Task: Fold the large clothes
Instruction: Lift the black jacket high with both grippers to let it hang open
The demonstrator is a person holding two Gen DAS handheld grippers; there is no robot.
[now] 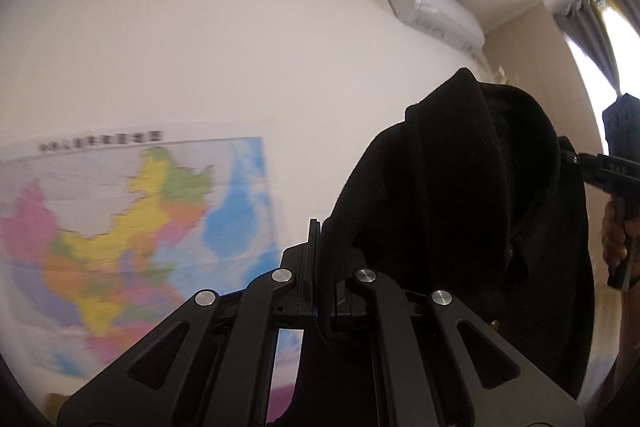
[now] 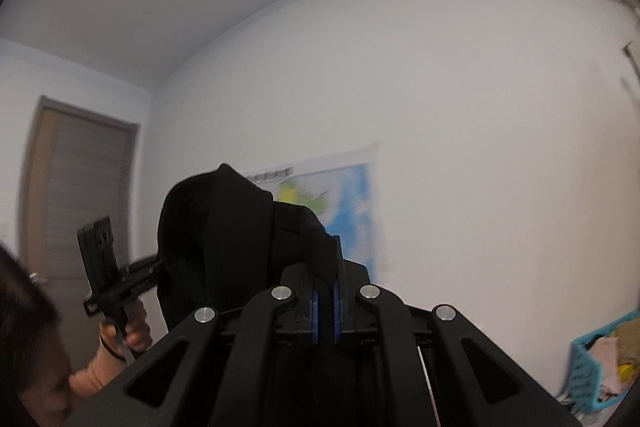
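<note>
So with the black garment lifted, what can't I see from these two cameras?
- Black garment: lower part cut off by the bottom edge in both views.
- Folding surface: outside both views, which tilt upward.
- Wall map: text blurred in the left view.
- Blue basket: cut by the right view's rim.

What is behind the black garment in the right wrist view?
Behind the garment hangs a wall map; its right part shows, the rest is covered. The left gripper reaches in from the side, its tips hidden by the cloth.
</note>
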